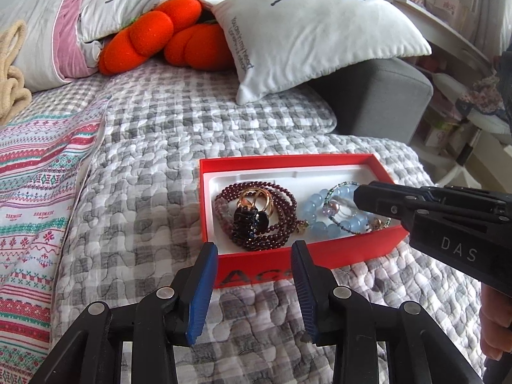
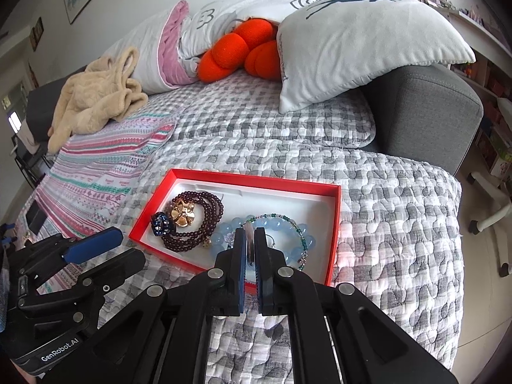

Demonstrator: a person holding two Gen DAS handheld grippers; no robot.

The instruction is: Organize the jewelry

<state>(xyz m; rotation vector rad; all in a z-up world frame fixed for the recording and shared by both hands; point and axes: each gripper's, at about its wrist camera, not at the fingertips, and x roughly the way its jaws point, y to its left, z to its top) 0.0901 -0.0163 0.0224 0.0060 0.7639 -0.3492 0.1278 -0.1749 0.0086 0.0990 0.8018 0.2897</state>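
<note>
A red box (image 1: 336, 159) (image 2: 334, 224) with a white lining lies on the checked quilt. It holds a dark red bead bracelet (image 1: 281, 220) (image 2: 208, 211), a gold piece (image 1: 256, 198) (image 2: 182, 214), a dark blue jewel (image 1: 249, 220) (image 2: 161, 222), a light blue bead bracelet (image 1: 323, 227) (image 2: 307, 240) and a thin green bead chain (image 2: 272, 216). My left gripper (image 1: 254, 246) is open and empty at the box's near wall; it also shows in the right wrist view (image 2: 105, 243). My right gripper (image 2: 250, 232) (image 1: 358, 192) is over the blue bracelet, its jaws nearly shut on a thin clear ring-like piece (image 2: 251, 243).
The quilt (image 1: 160, 160) covers a grey sofa with its arm (image 1: 384, 96) at the right. A deer cushion (image 1: 304, 32), an orange plush (image 1: 166, 38) and a beige fleece (image 2: 96, 96) lie at the back. A striped blanket (image 1: 38, 176) lies left. The floor drops off right.
</note>
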